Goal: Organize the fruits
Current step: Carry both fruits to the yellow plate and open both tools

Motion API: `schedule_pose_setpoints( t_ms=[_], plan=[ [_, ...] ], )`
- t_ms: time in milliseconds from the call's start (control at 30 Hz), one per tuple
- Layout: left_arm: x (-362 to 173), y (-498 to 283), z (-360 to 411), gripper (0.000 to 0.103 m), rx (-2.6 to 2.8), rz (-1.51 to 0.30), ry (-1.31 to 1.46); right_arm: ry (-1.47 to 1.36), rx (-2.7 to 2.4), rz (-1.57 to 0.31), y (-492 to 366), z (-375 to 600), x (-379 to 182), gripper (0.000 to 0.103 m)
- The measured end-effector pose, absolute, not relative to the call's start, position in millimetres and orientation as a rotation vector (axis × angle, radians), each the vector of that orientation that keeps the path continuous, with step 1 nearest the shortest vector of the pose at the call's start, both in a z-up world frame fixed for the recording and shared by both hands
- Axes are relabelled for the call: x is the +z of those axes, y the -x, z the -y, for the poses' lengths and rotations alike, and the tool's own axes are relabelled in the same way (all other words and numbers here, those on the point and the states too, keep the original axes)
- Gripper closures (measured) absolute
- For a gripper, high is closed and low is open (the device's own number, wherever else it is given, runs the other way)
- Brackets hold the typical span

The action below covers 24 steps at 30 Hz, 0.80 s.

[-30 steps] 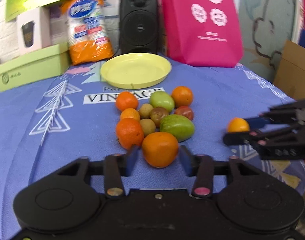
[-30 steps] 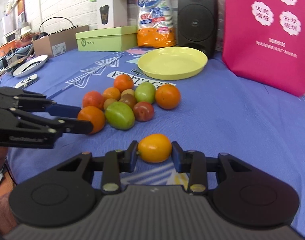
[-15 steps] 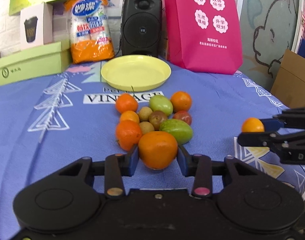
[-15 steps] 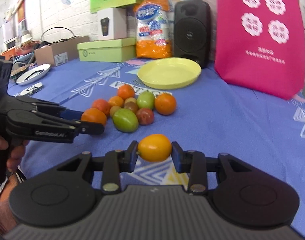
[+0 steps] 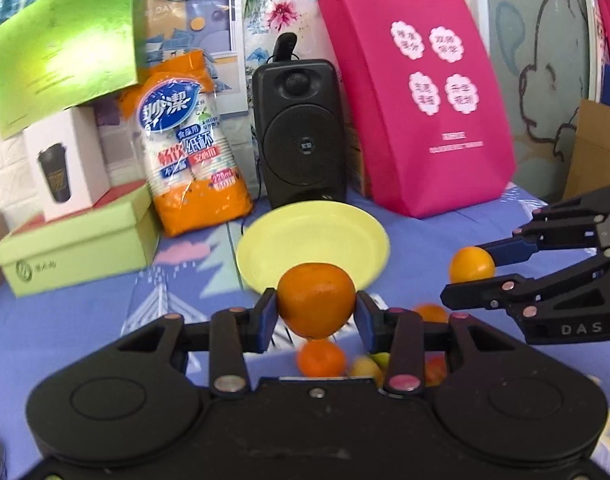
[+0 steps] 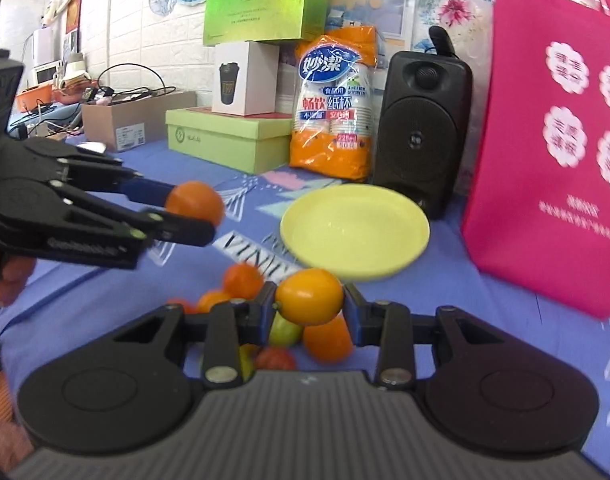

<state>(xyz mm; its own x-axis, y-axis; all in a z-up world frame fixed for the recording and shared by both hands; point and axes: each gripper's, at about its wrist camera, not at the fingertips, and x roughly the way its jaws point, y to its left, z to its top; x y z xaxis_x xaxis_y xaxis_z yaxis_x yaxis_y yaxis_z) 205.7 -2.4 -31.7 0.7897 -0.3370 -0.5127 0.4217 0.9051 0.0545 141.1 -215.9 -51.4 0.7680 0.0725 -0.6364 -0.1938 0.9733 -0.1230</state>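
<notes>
The left gripper (image 5: 316, 314) fingers clamp a round orange (image 5: 316, 299); the right gripper (image 6: 309, 310) fingers clamp a yellow-orange citrus fruit (image 6: 309, 297), both above the round yellow plastic plate (image 6: 355, 229).

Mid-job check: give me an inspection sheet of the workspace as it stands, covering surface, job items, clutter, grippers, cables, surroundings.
Surface: blue patterned tablecloth.
Job's things: yellow plate holds nothing; fruit pile on the cloth in front of it.
Clutter: black speaker, pink bag, paper-cup pack, green shoebox, white cup box.
Grippers: left gripper shut on large orange; right gripper shut on small yellow-orange fruit; both lifted off the cloth.
Cables: tangle on the far left bench.
Surroundings: white brick wall, cardboard box.
</notes>
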Motion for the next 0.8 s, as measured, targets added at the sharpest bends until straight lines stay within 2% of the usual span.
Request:
schedule_pose_setpoints(
  t_ms=[467,800],
  plan=[
    [-69.4,-345.4,30.6,0.063,-0.394,-0.619,-0.156,0.150,0.061,-0.777,-272.1,243.0,-84.5,0.068],
    [-101.9,-375.0,31.5,0.062,-0.379,-0.675,-0.155,0.129,0.043,-0.829,-297.7,255.0,-110.7,0.068]
  ],
)
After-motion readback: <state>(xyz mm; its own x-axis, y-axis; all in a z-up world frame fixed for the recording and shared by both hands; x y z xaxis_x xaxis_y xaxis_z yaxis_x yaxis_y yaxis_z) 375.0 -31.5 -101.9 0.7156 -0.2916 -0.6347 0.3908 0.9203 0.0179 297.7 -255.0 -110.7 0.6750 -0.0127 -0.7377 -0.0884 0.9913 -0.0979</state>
